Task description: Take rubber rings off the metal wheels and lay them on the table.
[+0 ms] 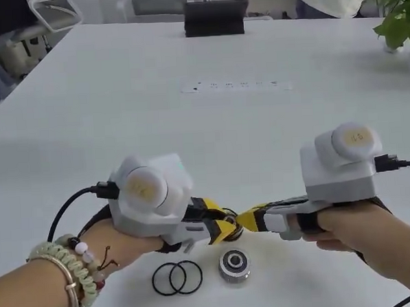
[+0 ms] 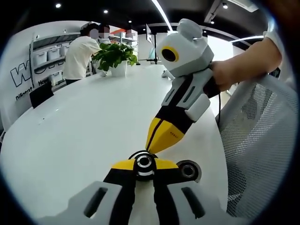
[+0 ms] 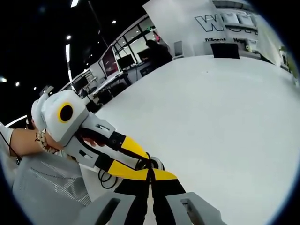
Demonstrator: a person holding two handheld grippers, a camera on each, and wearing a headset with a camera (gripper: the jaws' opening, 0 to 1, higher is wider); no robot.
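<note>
A metal wheel (image 1: 230, 215) with a black rubber ring on its rim hangs just above the table between both grippers. My left gripper (image 1: 224, 226) is shut on this wheel (image 2: 144, 162), its yellow jaws either side of it. My right gripper (image 1: 243, 220) comes in from the right, its jaws pressed together at the top of the wheel's rim, pinching the rubber ring (image 2: 140, 154). A second metal wheel (image 1: 234, 264) rests on the white table (image 1: 211, 139) below them. Two loose black rubber rings (image 1: 177, 277) lie overlapping beside it.
A black tablet-like device (image 1: 214, 19) stands at the table's far edge, with a printed strip (image 1: 239, 85) nearer. A potted plant (image 1: 397, 13) is at the far right corner. A mesh chair (image 2: 262, 140) and a standing person (image 2: 79, 56) are around the table.
</note>
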